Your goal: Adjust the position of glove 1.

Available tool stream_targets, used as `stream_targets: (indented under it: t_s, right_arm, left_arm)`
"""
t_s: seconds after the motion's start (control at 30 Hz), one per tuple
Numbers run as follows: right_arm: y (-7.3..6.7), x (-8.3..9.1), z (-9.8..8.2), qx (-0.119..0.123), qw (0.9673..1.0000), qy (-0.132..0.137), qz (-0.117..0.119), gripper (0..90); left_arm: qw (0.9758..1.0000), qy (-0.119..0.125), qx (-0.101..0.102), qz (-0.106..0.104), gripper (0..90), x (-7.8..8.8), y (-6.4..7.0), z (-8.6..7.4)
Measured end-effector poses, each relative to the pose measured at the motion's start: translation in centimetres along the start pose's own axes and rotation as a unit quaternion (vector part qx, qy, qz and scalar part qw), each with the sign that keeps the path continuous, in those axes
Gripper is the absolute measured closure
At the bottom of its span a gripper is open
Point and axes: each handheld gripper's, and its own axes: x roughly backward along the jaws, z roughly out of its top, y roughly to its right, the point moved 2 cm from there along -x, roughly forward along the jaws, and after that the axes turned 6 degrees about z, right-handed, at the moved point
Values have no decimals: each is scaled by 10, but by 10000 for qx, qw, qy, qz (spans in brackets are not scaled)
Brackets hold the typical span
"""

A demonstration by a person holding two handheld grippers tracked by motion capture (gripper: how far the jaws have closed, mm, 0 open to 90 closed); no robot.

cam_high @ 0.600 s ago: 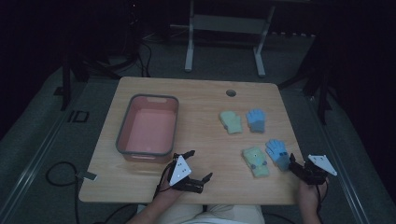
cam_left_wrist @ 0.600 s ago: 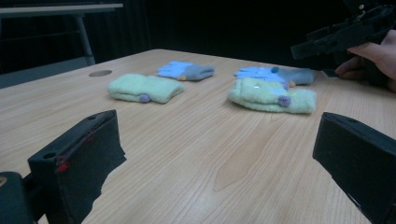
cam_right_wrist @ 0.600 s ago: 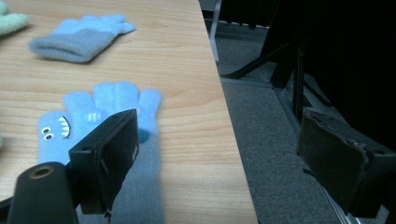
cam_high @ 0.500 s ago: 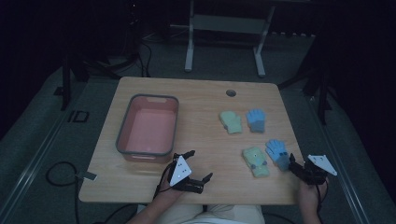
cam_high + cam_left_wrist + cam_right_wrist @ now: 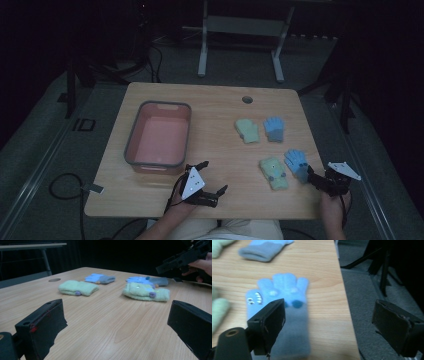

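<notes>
On the table [image 5: 220, 107], the pink bin [image 5: 158, 134] stands left, four gloves right. The right gripper [image 5: 317, 180], jaws apart, hangs over the near blue glove [image 5: 283, 315]; it seems off-centre, so closing may miss. The left gripper [image 5: 206, 181] rests open.

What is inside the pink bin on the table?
The pink bin looks empty in the high view: its floor shows bare pink, and no glove lies in it. The strip of floor right behind its near wall is hidden, so that part cannot be checked.
</notes>
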Motion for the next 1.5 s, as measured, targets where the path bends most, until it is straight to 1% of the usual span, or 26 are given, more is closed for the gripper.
stream_targets:
  t_s: [0.07, 0.13, 0.17, 0.27, 0.3, 0.33, 0.37, 0.4, 0.43, 0.47, 0.5, 0.53, 0.6, 0.67, 0.7, 0.83, 0.93, 1.0, 1.1, 1.17, 1.2, 1.27, 1.3, 1.37, 1.47, 1.5]
  right_arm:
    - [-3, 3, 6, 86, 9999, 1, -80, 114]
    - [-5, 5, 10, 149, 9999, -2, -88, 123]
    - [-7, 8, 19, 189, 9994, -180, 234, 153]
    - [-11, 10, 29, 166, 9987, -369, 311, 152]
    - [-11, 11, 33, 102, 9988, -330, 351, 151]
    - [-13, 14, 37, 34, 9990, -218, 377, 143]
    - [-14, 15, 42, -1, 9991, -153, 383, 115]
    - [-16, 15, 47, -10, 9997, -79, 240, 115]
    - [-19, 17, 53, 34, 9997, -20, 256, 113]
    - [-21, 18, 57, 40, 9993, 58, 374, 107]
    - [-24, 20, 62, 35, 9991, 174, 392, 108]
    - [-27, 22, 67, 103, 9988, 242, 412, 107]
    - [-32, 25, 78, 185, 9979, 344, 516, 108]
    - [-36, 26, 88, 199, 9964, 406, 711, 131]
    - [-39, 27, 93, 249, 9960, 463, 723, 140]
    - [-49, 24, 112, 428, 9925, 683, 919, 223]
    - [-59, 20, 125, 589, 9895, 770, 1071, 230]
    - [-67, 17, 132, 681, 9875, 818, 1164, 265]
    - [-77, 10, 142, 734, 9841, 850, 1374, 269]
    - [-83, 5, 148, 734, 9812, 895, 1544, 286]
    - [-87, 3, 151, 753, 9789, 936, 1654, 302]
    - [-94, -3, 156, 833, 9765, 980, 1730, 326]
    - [-98, -6, 159, 898, 9745, 982, 1808, 327]
    - [-107, -11, 163, 986, 9730, 992, 1834, 342]
    - [-119, -24, 168, 1080, 9710, 906, 1931, 358]
    - [-119, -24, 168, 1080, 9710, 906, 1931, 358]
  left_arm:
    - [10000, 8, 14, -9, 10, 0, 0, 0]
    - [10000, 11, 20, -24, 10, 0, 0, 0]
    - [10000, 12, 22, -35, 10, 0, 0, 0]
    - [10000, 9, 41, -52, 10, 0, -1, 0]
    - [10000, 7, 45, -56, 10, 0, -1, 0]
    - [10000, 6, 42, -61, 10, 0, -1, 0]
    - [10000, 6, 43, -60, 10, 0, -1, 0]
    - [10000, 8, 38, -60, 10, 0, -1, 0]
    - [10000, 10, 35, -60, 10, 0, -1, 0]
    - [10000, 14, 34, -60, 10, 0, -1, 0]
    - [10000, 13, 36, -63, 10, 0, -1, 0]
    - [10000, 13, 38, -65, 10, 0, -1, 0]
    - [10000, 15, 42, -65, 10, 0, -1, 0]
    - [10000, 17, 45, -51, 10, 0, -1, 0]
    - [10000, 20, 46, -51, 10, 0, -1, 0]
    - [10000, 23, 57, -69, 10, 0, -1, 0]
    - [10000, 16, 45, -80, 10, 0, -1, 0]
    - [9999, 17, 65, -86, 10, 0, -1, 0]
    - [9999, 16, 67, -98, 10, 0, -1, 0]
    - [9999, -1, 64, -93, 10, 0, -1, 0]
    - [9999, -3, 60, -96, 10, 0, -1, 0]
    - [9999, 0, 65, -89, 10, 0, -1, 0]
    - [9999, 2, 68, -92, 10, 0, -1, 0]
    - [9999, 11, 76, -95, 10, 0, -1, 0]
    - [9999, 15, 63, -96, 10, 0, -1, 0]
    - [9999, 15, 63, -96, 10, 0, -1, 0]
